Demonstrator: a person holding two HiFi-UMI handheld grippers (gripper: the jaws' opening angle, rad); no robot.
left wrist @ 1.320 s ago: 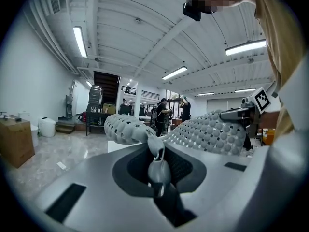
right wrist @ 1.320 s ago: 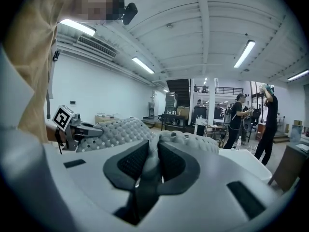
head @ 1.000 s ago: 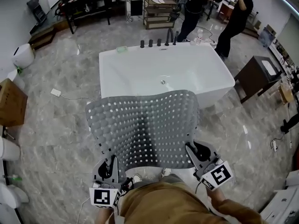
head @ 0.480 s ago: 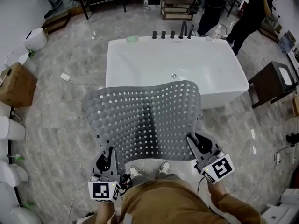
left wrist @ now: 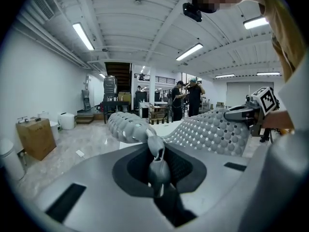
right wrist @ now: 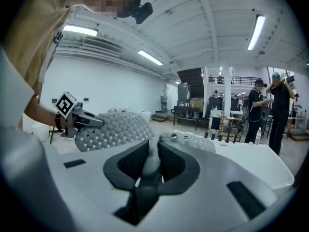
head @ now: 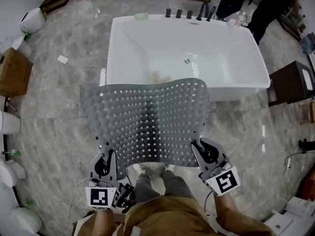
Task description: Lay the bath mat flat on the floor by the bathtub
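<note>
Grey bath mat [head: 147, 122], lower than before, by bathtub [head: 221, 53] — left tool [head: 106, 157], right tool [head: 199, 149] clamped on its corners

**Bright Room, Bent Edges**

The room is bright all over. In both gripper views, long white tube lights [left wrist: 83, 36] glow on the ceiling. In the head view, the shiny grey marble floor [head: 59, 107] shows pale gleams. The smooth white bathtub [head: 241, 91] looks very bright. The grey holey bath mat [head: 172, 112] has a darker stripe down its middle. The gripper views are round with black corners, and straight lines bend near the edges. Up close, the left gripper [left wrist: 157, 153] and the right gripper [right wrist: 150, 153] look soft and fuzzy, while far things look sharper.
</note>
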